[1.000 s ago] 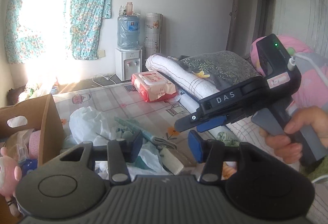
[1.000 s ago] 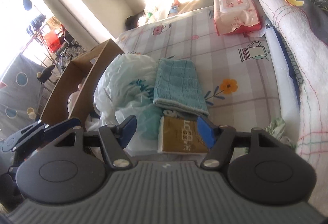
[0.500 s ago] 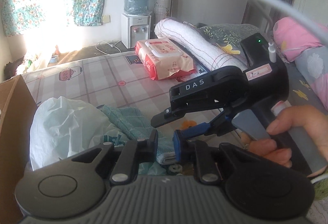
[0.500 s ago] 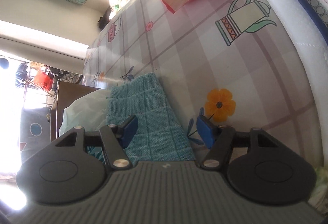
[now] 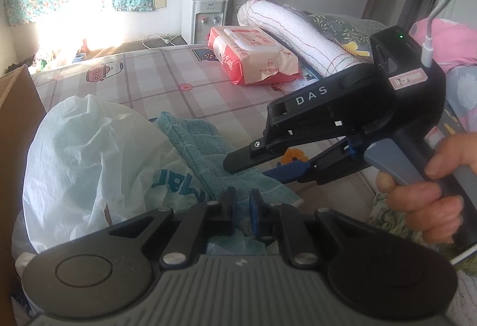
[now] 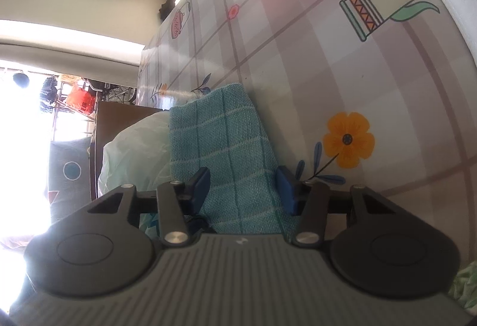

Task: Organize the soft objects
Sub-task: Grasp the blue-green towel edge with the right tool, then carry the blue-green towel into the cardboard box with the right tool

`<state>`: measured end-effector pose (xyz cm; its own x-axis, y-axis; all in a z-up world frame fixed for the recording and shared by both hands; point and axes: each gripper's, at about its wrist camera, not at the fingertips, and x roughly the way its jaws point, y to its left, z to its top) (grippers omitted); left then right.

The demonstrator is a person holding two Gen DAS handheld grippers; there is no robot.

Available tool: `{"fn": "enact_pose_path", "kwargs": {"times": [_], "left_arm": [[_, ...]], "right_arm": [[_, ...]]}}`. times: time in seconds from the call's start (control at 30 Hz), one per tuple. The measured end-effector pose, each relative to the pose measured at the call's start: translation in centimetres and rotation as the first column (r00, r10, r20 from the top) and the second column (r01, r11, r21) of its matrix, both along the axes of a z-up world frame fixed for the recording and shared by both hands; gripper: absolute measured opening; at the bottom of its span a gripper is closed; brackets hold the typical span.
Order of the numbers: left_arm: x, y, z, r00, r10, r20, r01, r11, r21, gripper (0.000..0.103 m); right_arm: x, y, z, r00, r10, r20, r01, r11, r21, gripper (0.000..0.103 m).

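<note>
The folded teal woven cloth with pale check lines (image 5: pixel 214 159) lies on the bed's plaid printed sheet (image 5: pixel 155 78), its left edge against the crumpled white plastic bag (image 5: pixel 89 153); its long axis runs away from both cameras, from the near end under the tools up toward the pink-and-red wipes packet (image 5: pixel 253 54).

The left tongs (image 5: pixel 242 205) are closed, the 2 pads pinched on the cloth's near edge with a fold of teal fabric showing between them; the grip sits at the near left corner, beside the bag.

The right tongs (image 6: pixel 243 185) straddle the same cloth from its near end; their jaws have just been closing, yet a gap shows between each blue pad (image 6: pixel 284 185) and the fabric, so I judge them not yet gripping; in the left wrist view this tool, held in the person's right hand (image 5: pixel 423 185), reaches in from the right with its tips low over the cloth's right edge.

The relation that matters: the cloth lies straight ahead of and under both tongs, lengthwise along their pointing line, with the left tongs already on it and the right 1 short squeeze away. Probably the coming move is a 2-handed lift by the near edge; the brown cardboard box (image 5: pixel 15 117) at the far left looks a likely destination; that is a guess. The bag overlapping the left side could drag along.
</note>
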<state>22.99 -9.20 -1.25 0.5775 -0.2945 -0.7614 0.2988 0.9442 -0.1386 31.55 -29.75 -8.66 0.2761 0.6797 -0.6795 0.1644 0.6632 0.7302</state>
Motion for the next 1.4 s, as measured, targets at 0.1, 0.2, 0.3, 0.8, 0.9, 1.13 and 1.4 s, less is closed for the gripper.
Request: {"fn": "enact_pose_path", "kwargs": {"times": [0.1, 0.2, 0.3, 0.8, 0.9, 1.13, 1.4], "left_arm": [[0.1, 0.2, 0.1, 1.000, 0.001, -0.001, -0.001, 1.000, -0.007, 0.012], [-0.1, 0.4, 0.1, 1.000, -0.006, 0.008, 0.006, 1.000, -0.020, 0.012], [-0.6, 0.5, 0.5, 0.999, -0.033, 0.013, 0.033, 0.998, -0.049, 0.021], [-0.6, -2.0, 1.3, 0.999, -0.035, 0.025, 0.034, 0.999, 0.015, 0.055], [0.0, -1.1, 0.8, 0.999, 0.033, 0.005, -0.033, 0.999, 0.019, 0.021], [0.4, 0.8, 0.7, 0.997, 0.076, -0.024, -0.078, 0.995, -0.066, 0.017], [-1.0, 0.7, 1.3, 0.999, 0.046, 0.026, -0.043, 0.994, -0.102, 0.017]], "right_arm": [[-0.3, 0.7, -0.3, 1.000, 0.030, 0.008, -0.029, 0.999, -0.028, 0.024], [-0.9, 0.7, 0.1, 0.998, 0.036, 0.048, -0.034, 0.999, -0.028, 0.013], [-1.4, 0.1, 1.5, 0.994, 0.017, 0.108, -0.019, 1.000, 0.023, 0.012], [-2.2, 0.5, 3.3, 0.989, 0.030, 0.146, -0.055, 0.984, 0.171, 0.012], [-1.9, 0.6, 3.9, 0.985, 0.035, 0.171, -0.070, 0.976, 0.205, 0.012], [-1.3, -2.0, 4.8, 0.979, -0.115, 0.169, 0.082, 0.979, 0.188, 0.026], [-0.9, 0.4, 0.6, 0.993, -0.114, 0.014, 0.108, 0.970, 0.219, 0.042]]}}
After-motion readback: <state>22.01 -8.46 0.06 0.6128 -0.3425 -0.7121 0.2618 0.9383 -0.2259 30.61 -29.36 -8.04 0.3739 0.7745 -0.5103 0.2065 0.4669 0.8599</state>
